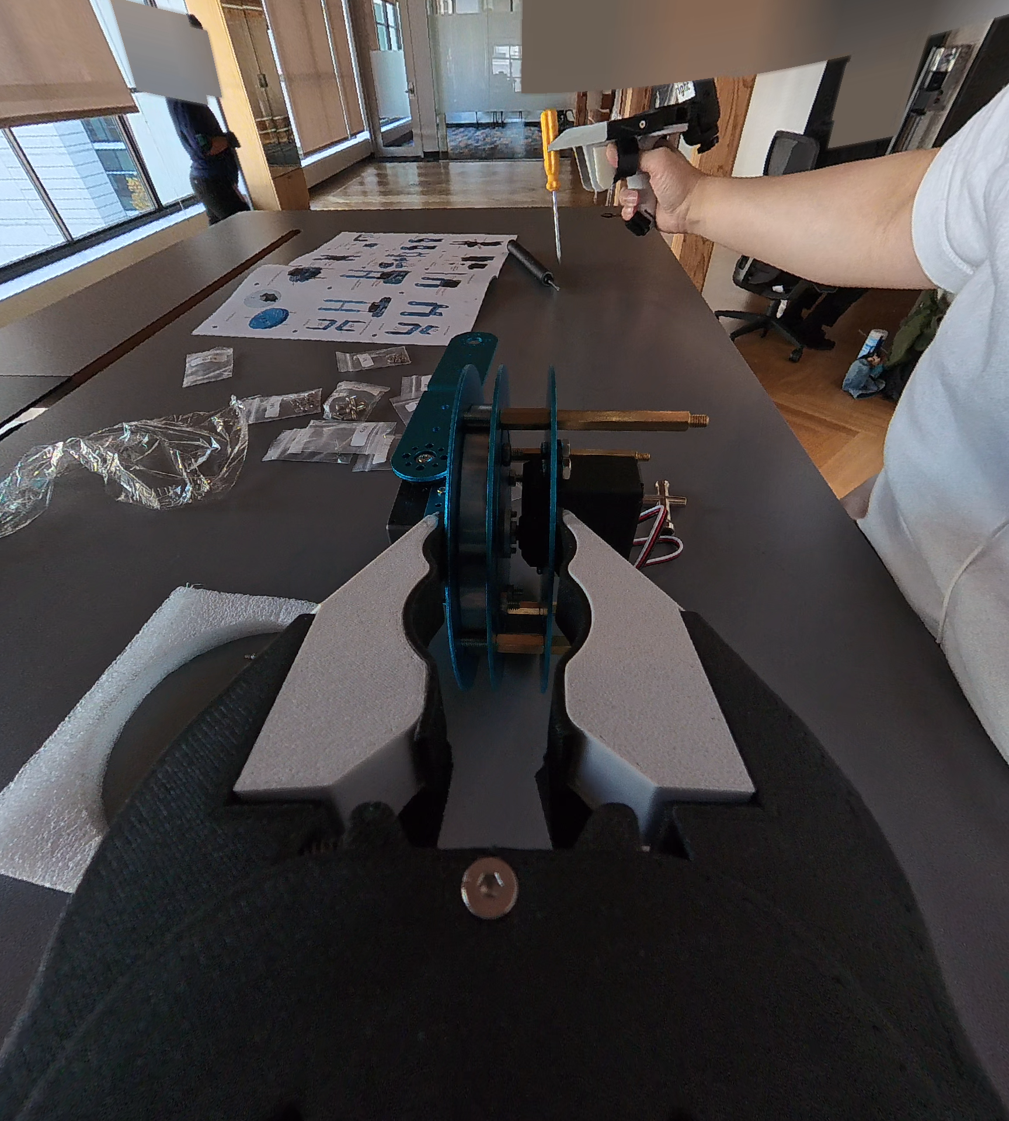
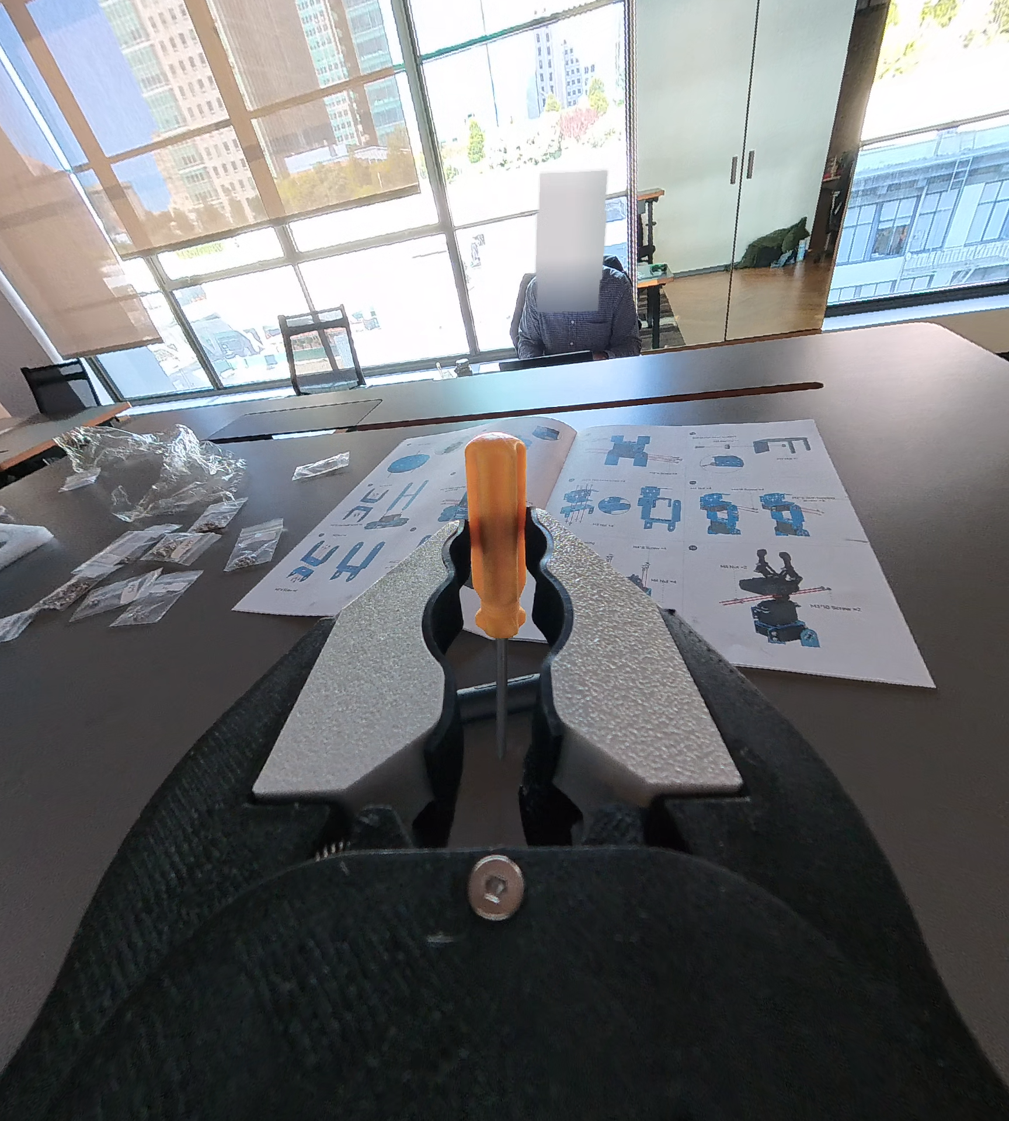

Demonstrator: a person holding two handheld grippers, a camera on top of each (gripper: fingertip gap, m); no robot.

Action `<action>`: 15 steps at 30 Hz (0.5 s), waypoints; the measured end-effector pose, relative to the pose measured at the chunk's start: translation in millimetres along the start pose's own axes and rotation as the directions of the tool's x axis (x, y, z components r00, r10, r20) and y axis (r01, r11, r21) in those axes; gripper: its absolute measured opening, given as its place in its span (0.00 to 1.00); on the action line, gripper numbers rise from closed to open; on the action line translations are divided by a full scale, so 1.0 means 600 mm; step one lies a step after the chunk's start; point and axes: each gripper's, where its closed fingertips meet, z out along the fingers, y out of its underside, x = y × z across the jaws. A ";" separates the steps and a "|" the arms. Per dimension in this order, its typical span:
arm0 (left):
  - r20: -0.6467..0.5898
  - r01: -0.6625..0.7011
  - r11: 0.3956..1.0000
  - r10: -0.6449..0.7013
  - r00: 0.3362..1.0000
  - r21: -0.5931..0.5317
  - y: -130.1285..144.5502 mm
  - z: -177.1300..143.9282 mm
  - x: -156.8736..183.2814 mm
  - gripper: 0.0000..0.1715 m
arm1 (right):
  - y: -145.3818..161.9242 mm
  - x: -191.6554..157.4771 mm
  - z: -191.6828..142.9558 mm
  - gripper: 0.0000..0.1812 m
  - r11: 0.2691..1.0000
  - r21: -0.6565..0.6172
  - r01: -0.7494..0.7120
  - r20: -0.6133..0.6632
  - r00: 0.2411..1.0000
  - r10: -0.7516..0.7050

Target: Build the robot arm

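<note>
Left gripper (image 1: pixel 499 534): level and low over the table, fingers closed on the blue disc assembly, one pad against each outer face.
Blue disc assembly (image 1: pixel 478 485): three discs on edge, joined by brass rods (image 1: pixel 599 420) pointing right; black block and striped wires behind it.
Foam piece (image 1: pixel 65 782): white, flat on the table, left of the left gripper.
Table (image 1: pixel 702 606): dark, matte.
Small bags (image 1: pixel 344 418): clear, scattered left of the assembly, beside crumpled plastic wrap (image 1: pixel 126 461).
Instruction sheets (image 2: pixel 732 546): open, flat, beyond the bags.
Black rod (image 1: pixel 529 264): lying by the sheets' far edge.
Right gripper (image 2: pixel 496 534): raised above the far table, arm outstretched, hand (image 1: pixel 660 188) wrapped around the grip; fingers clamped on the handle.
Screwdriver (image 2: pixel 496 534): orange handle upright, thin shaft pointing down, tip above the table.
</note>
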 end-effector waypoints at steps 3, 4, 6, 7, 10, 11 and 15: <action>0.001 -0.001 1.000 0.001 1.000 -0.001 0.000 0.000 0.000 0.19 | -0.023 -0.019 -0.003 0.09 0.999 0.033 0.016 0.018 1.000 -0.017; 0.001 -0.001 1.000 0.001 1.000 -0.002 0.000 0.000 0.000 0.19 | -0.042 -0.036 -0.002 0.09 0.998 0.060 0.035 0.029 0.999 -0.036; 0.002 0.000 1.000 0.000 1.000 -0.002 0.001 -0.001 0.000 0.19 | -0.079 -0.089 0.006 0.09 0.992 0.087 0.095 0.060 0.993 -0.100; 0.002 0.001 1.000 -0.001 1.000 -0.001 0.001 -0.001 0.000 0.19 | -0.098 -0.123 0.014 0.09 0.986 0.098 0.136 0.084 0.986 -0.144; 0.001 -0.001 1.000 0.001 1.000 0.000 0.000 0.000 0.000 0.19 | -0.141 -0.244 0.057 0.09 0.972 0.149 0.182 0.209 0.955 -0.211; 0.000 0.000 1.000 0.000 1.000 0.001 -0.001 0.001 0.000 0.19 | -0.148 -0.288 0.077 0.09 0.972 0.173 0.161 0.273 0.940 -0.205; 0.004 0.007 1.000 -0.007 1.000 0.008 -0.001 0.001 0.000 0.19 | -0.142 -0.471 0.174 0.09 0.978 0.205 0.029 0.559 0.817 -0.142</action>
